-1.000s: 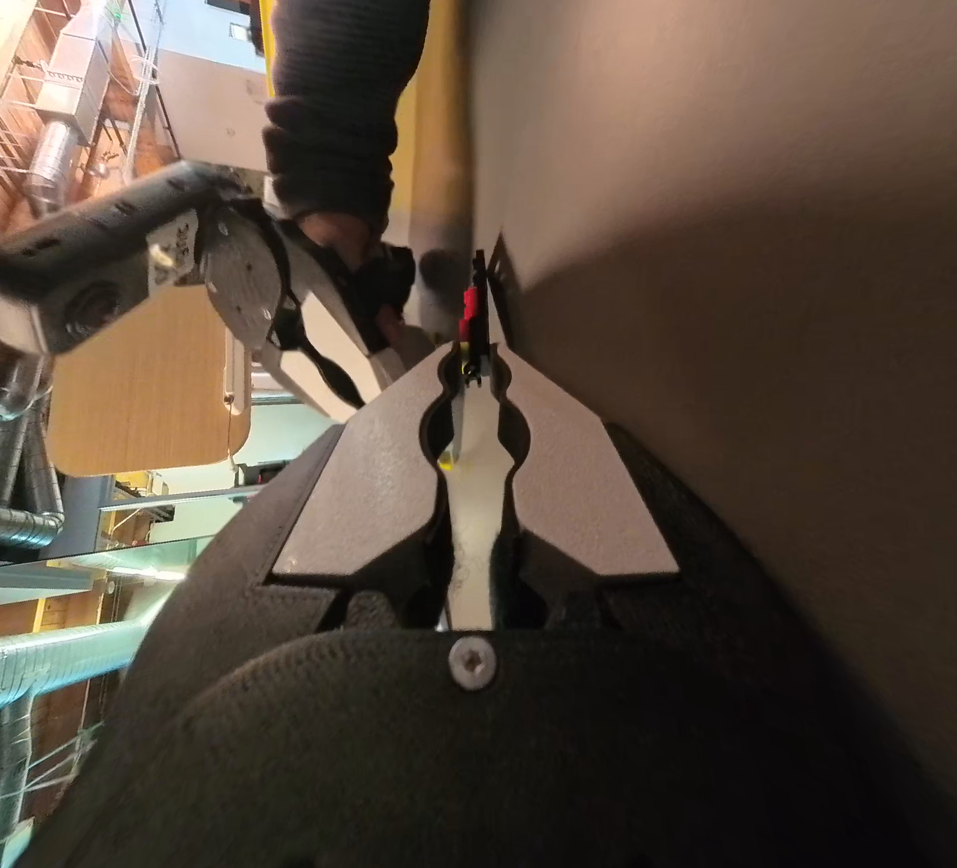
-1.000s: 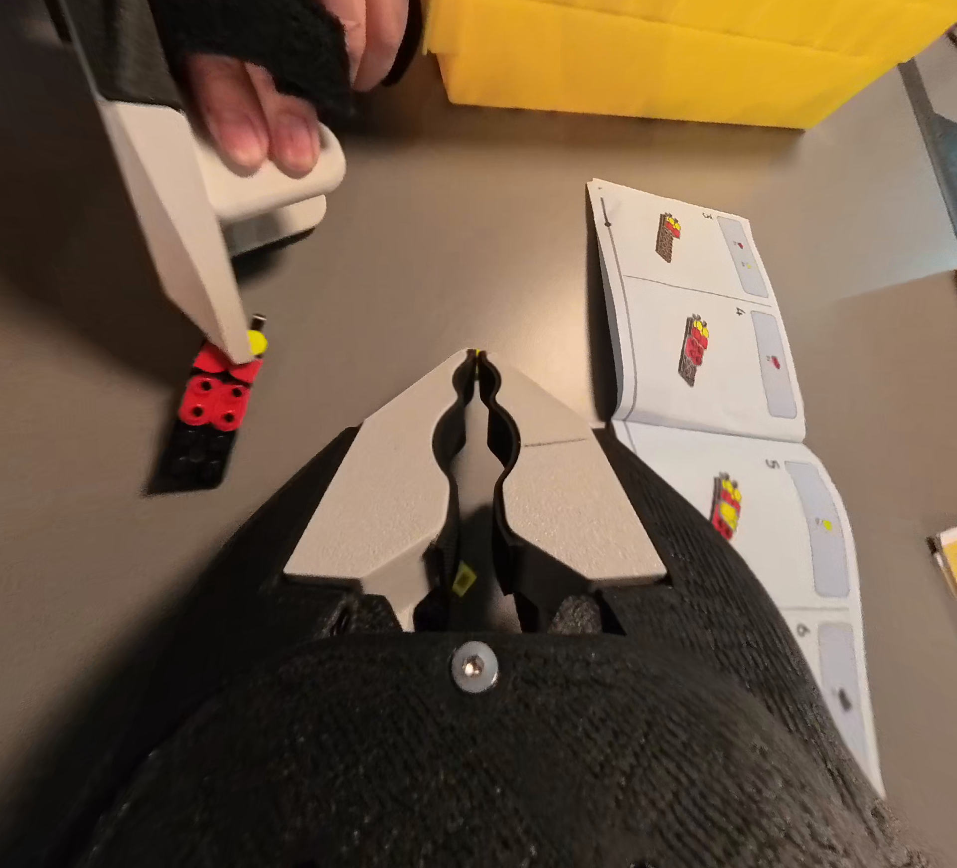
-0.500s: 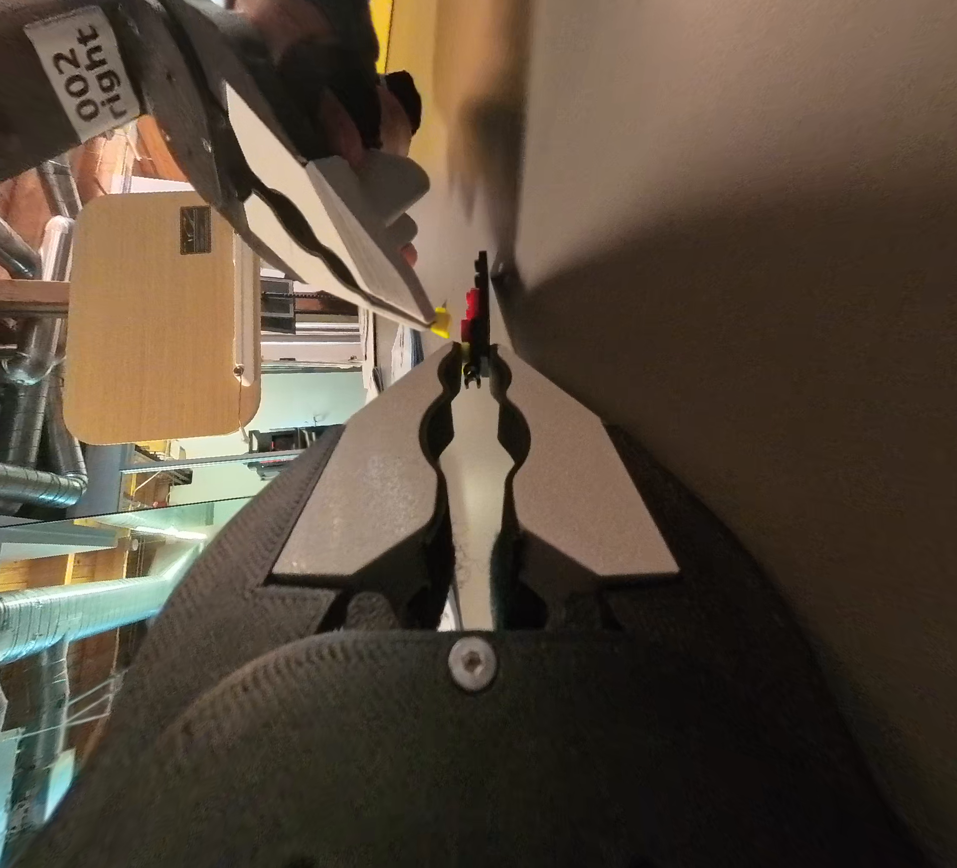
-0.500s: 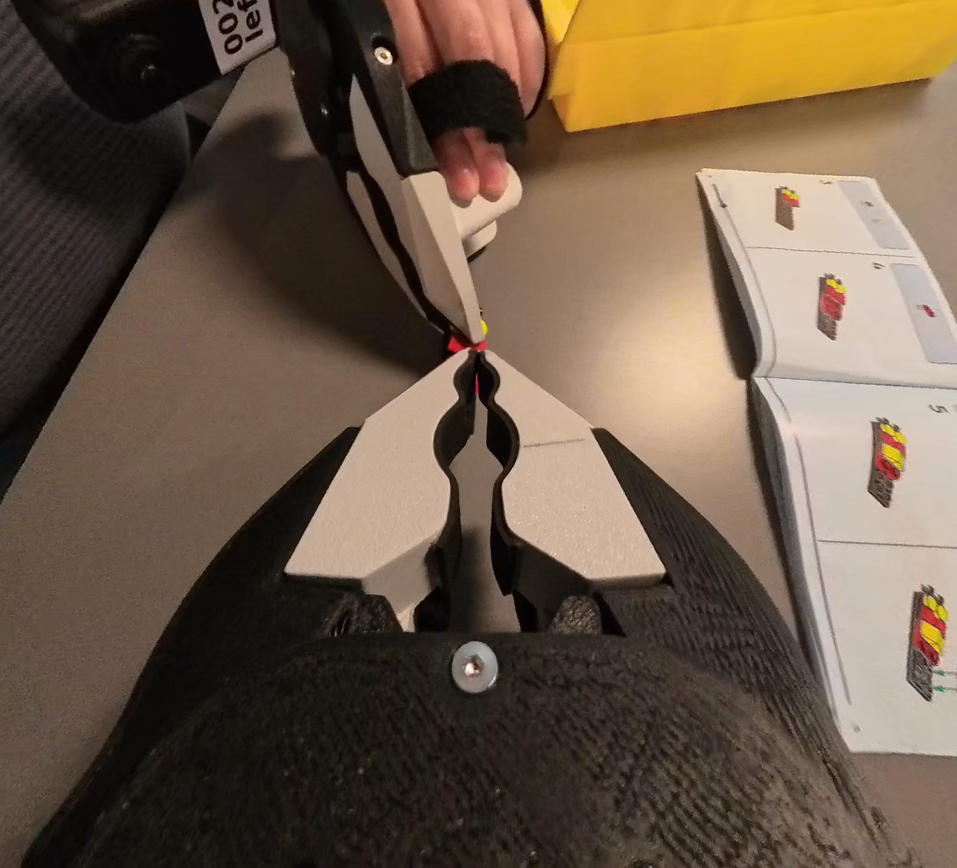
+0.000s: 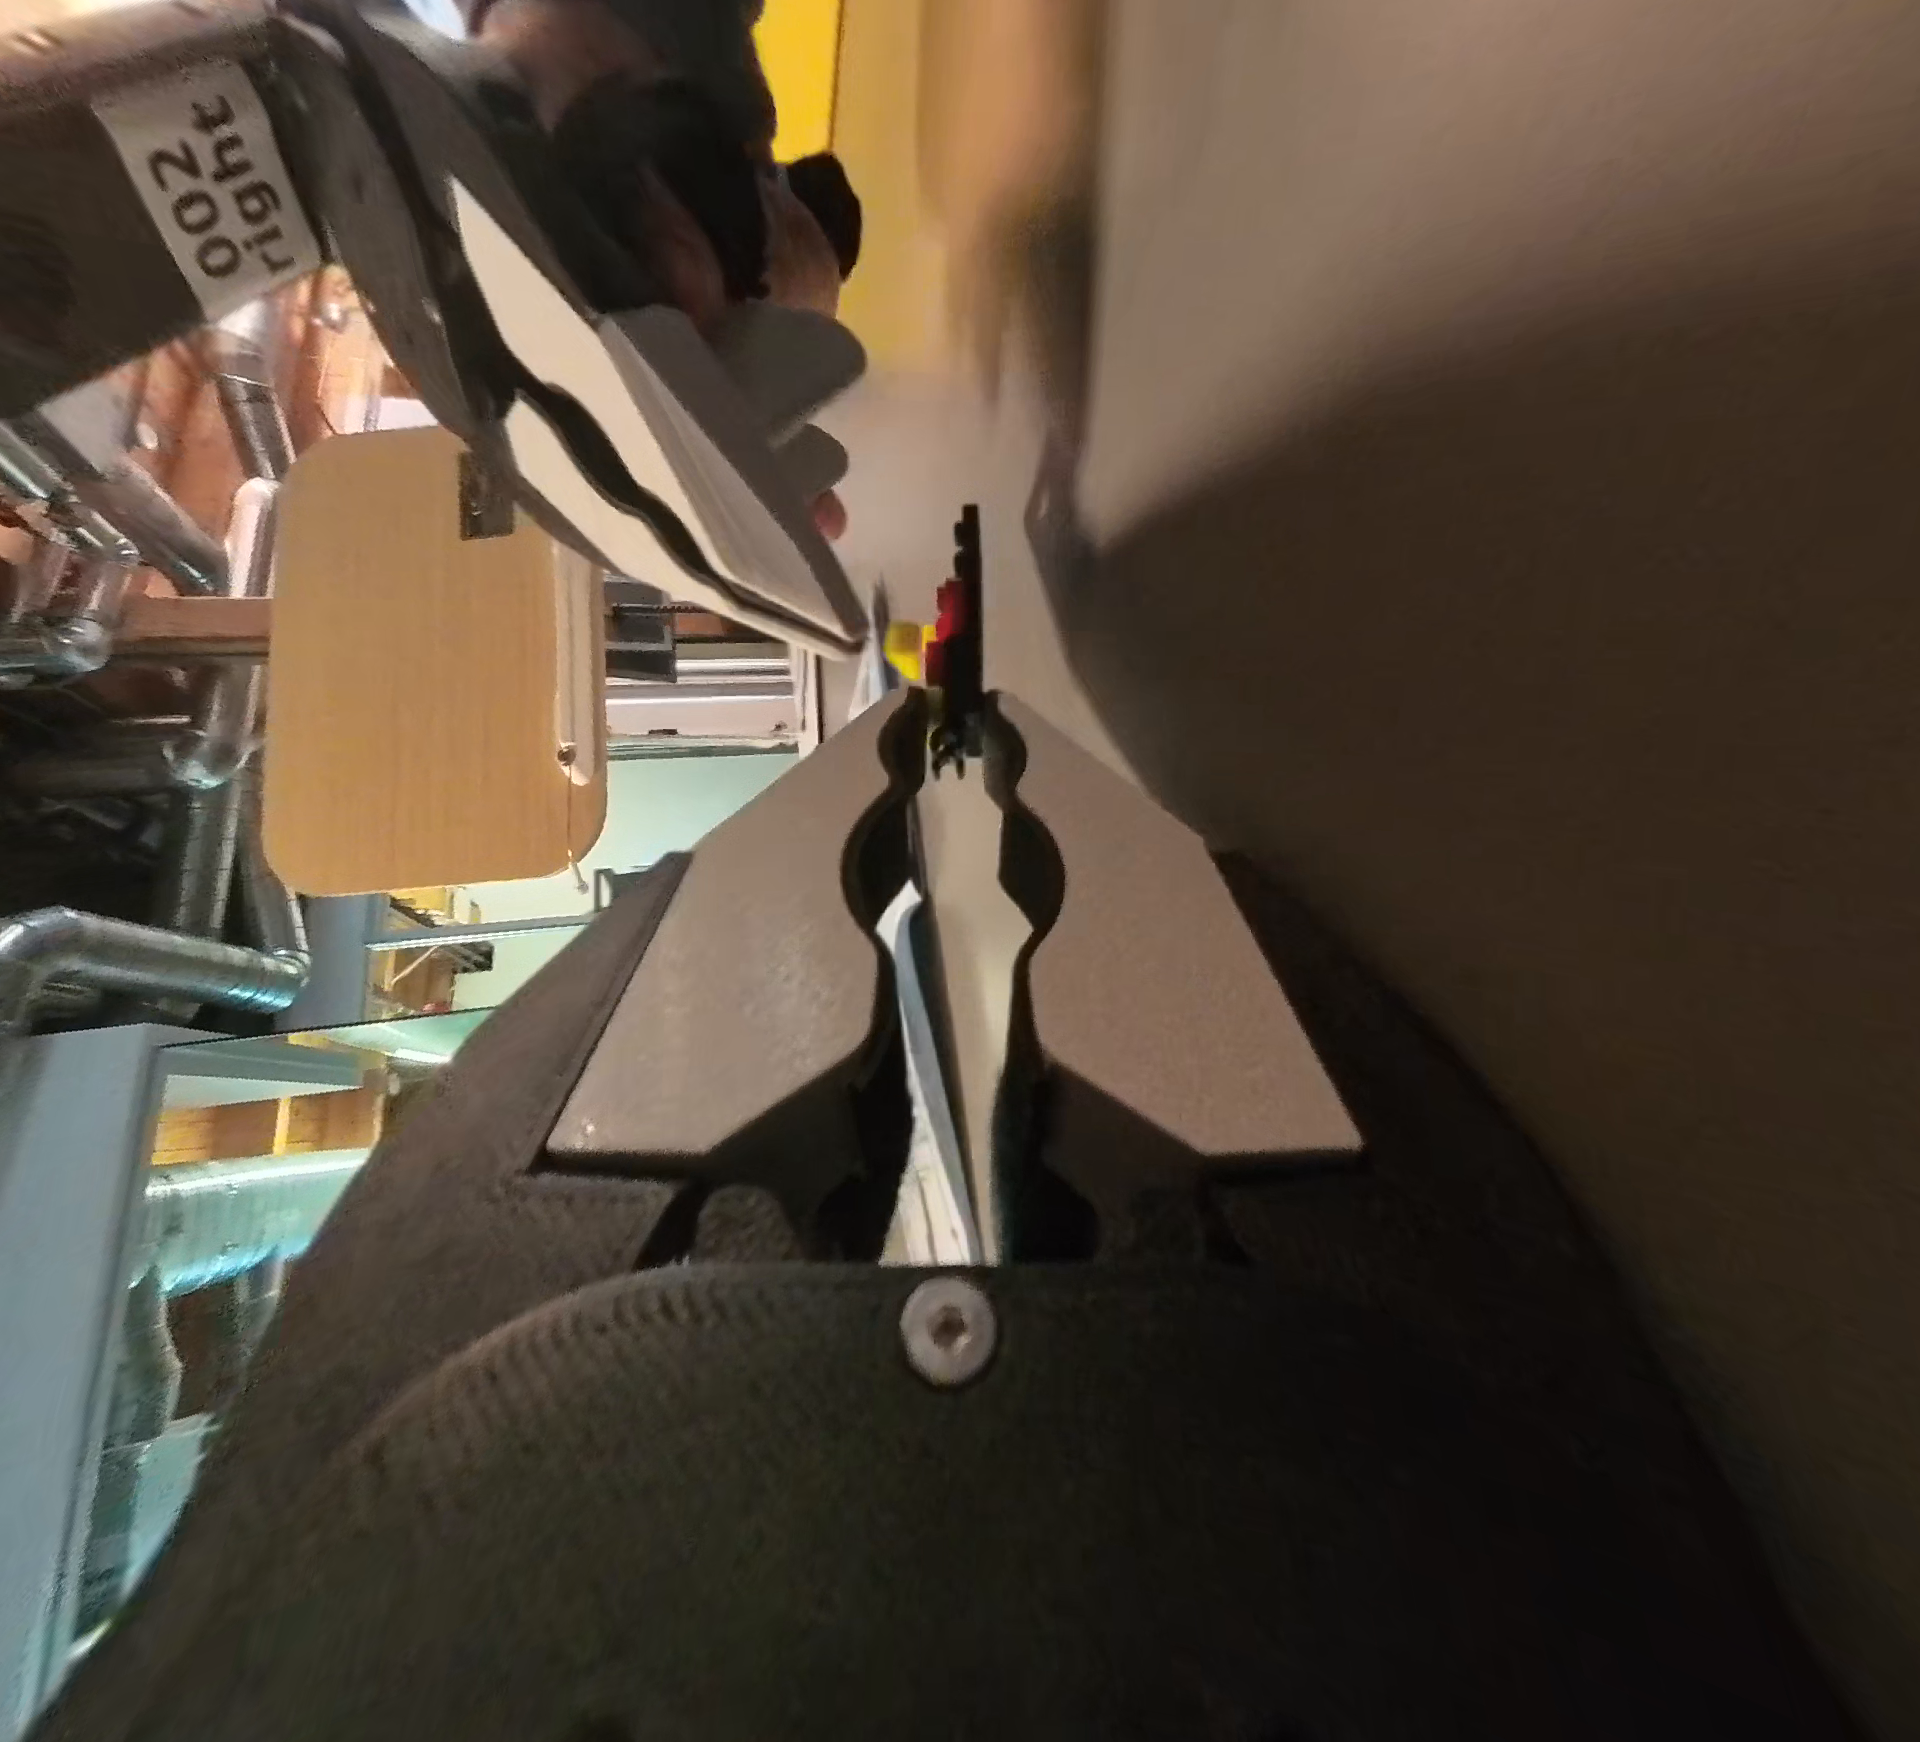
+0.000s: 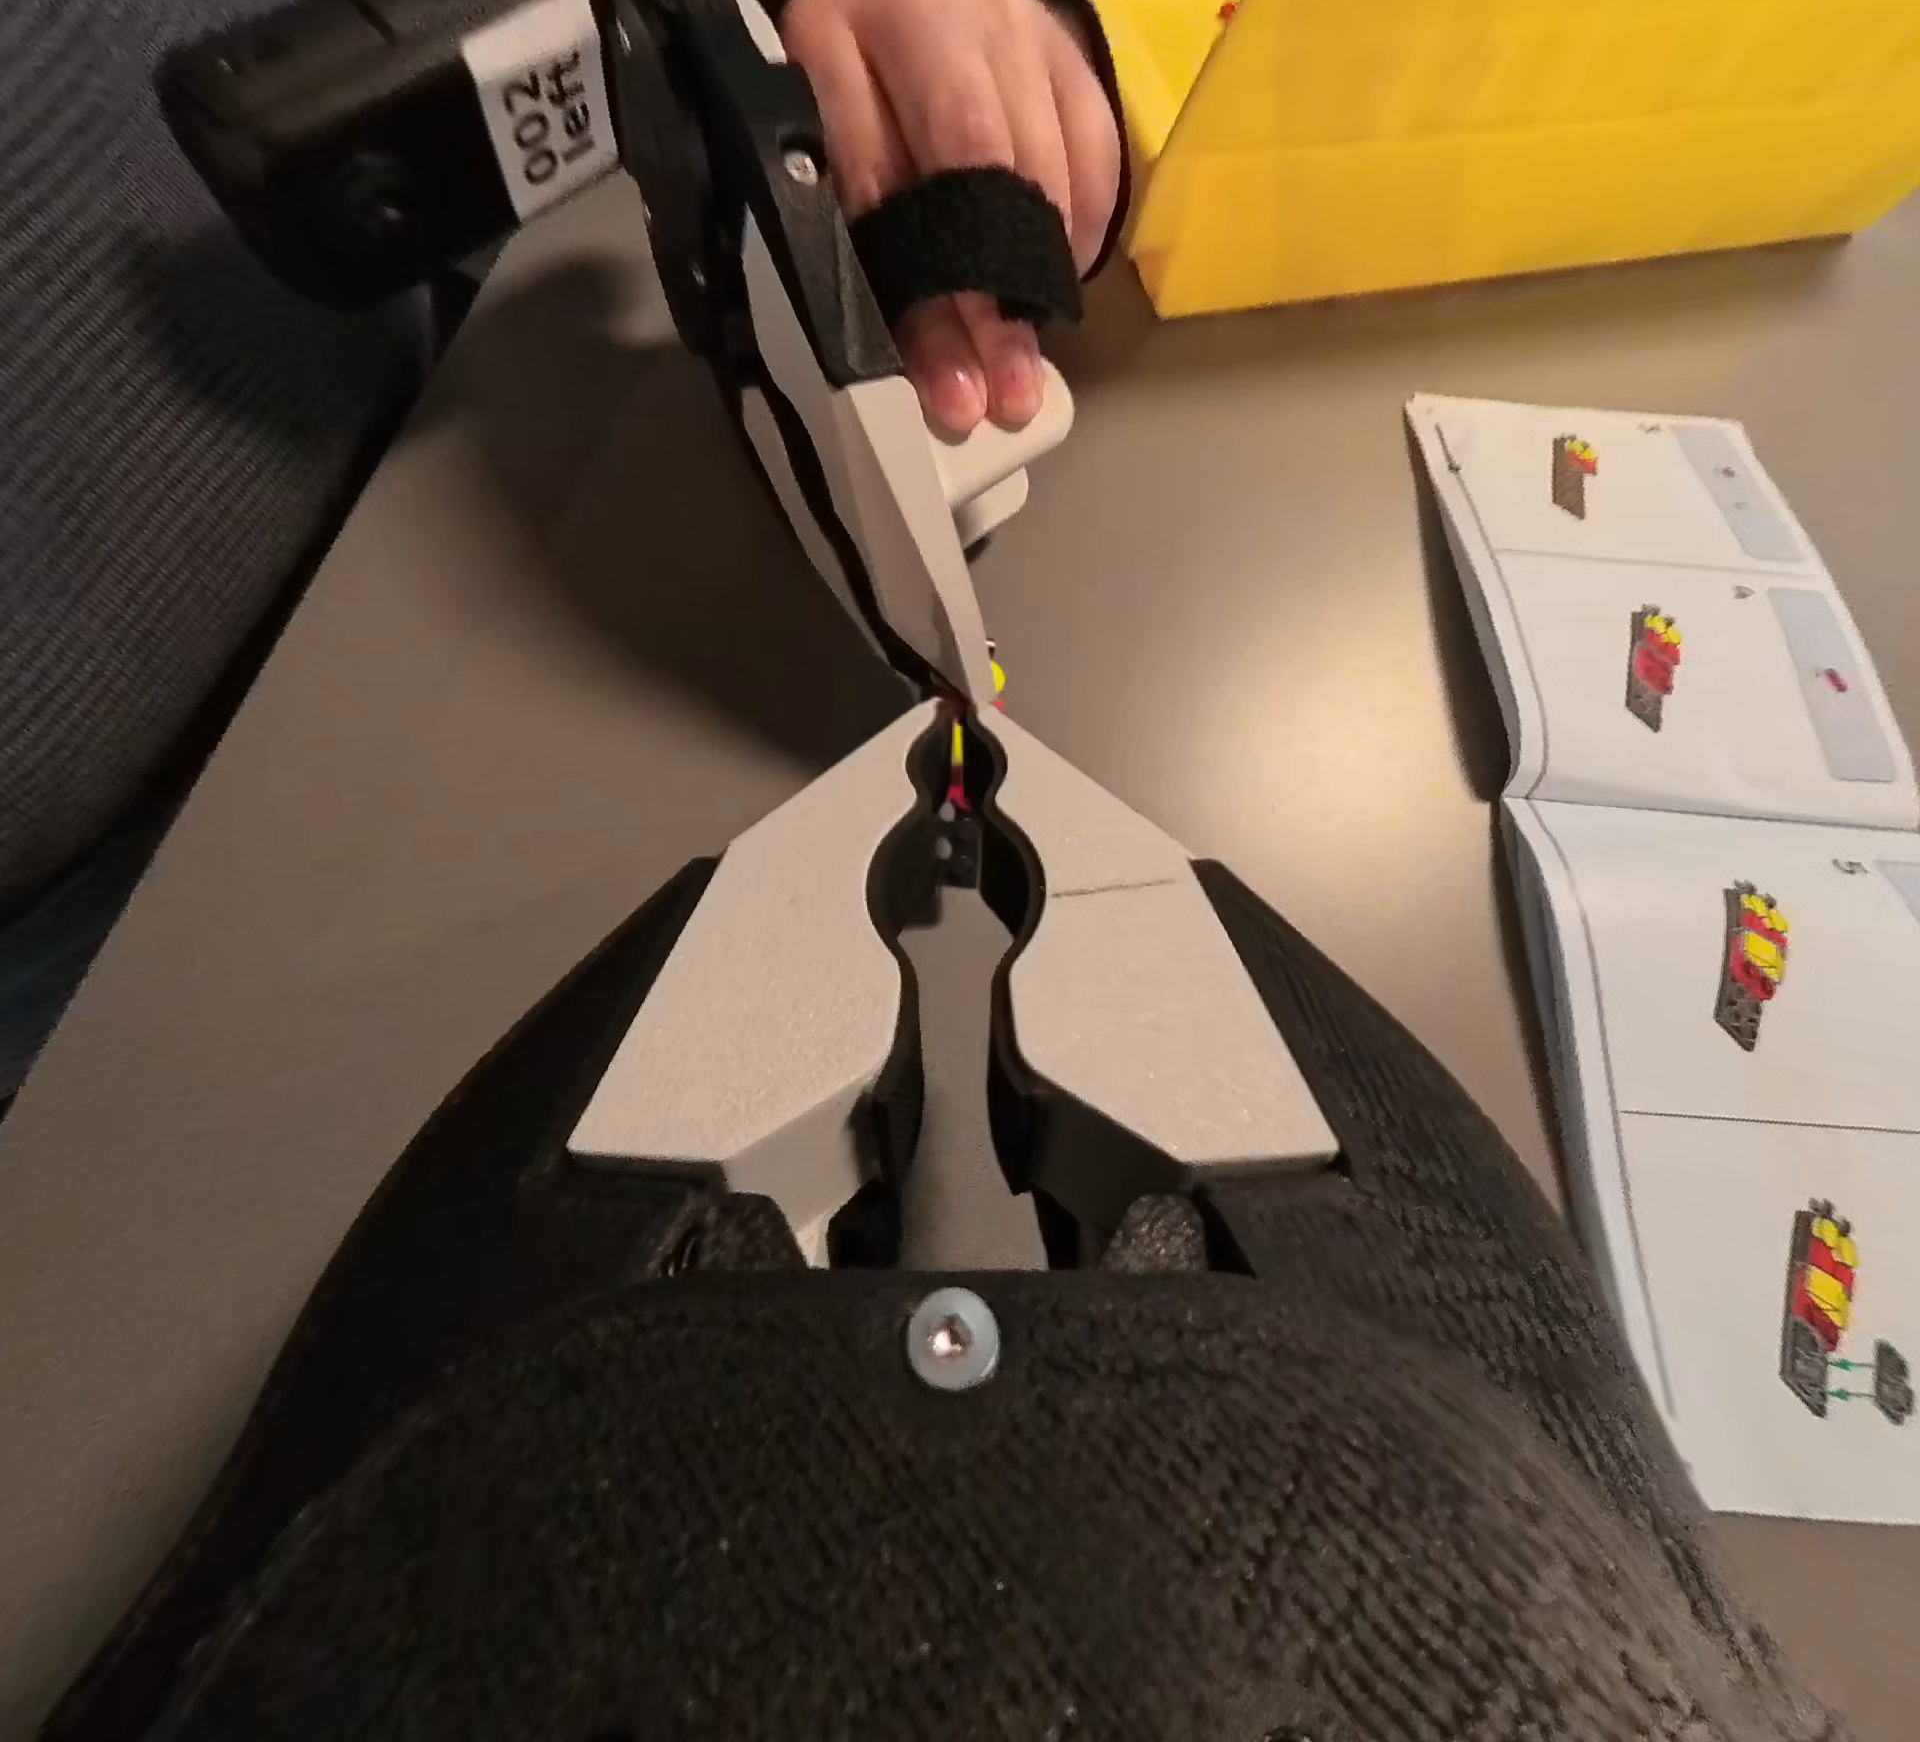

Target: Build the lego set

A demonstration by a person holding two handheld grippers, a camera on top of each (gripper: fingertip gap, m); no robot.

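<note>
The lego assembly is a black plate (image 5: 968, 591) with red bricks (image 5: 948, 617) on it, lying along the grey table. My left gripper (image 5: 954, 705) is shut on the near end of this plate. It also shows in the right wrist view (image 6: 961, 679), coming down from above. My right gripper (image 6: 954, 713) is shut on a small yellow piece (image 5: 902, 645) and holds it against the red bricks. In the left wrist view the right gripper (image 5: 850, 641) reaches in from the upper left. The black plate (image 6: 958, 845) shows through the gap between the right fingers.
A yellow bin (image 6: 1507, 134) stands at the back right of the table (image 6: 520, 757). An open instruction booklet (image 6: 1662, 757) lies to the right. A person's hand (image 6: 956, 134) holds the left gripper. A wooden chair back (image 5: 416, 653) is beyond the table edge. My left and right fingertips are right by each other.
My right gripper has moved left and forward with the yellow piece until its tip meets the assembly under the left gripper. The left gripper has kept its hold on the plate.
</note>
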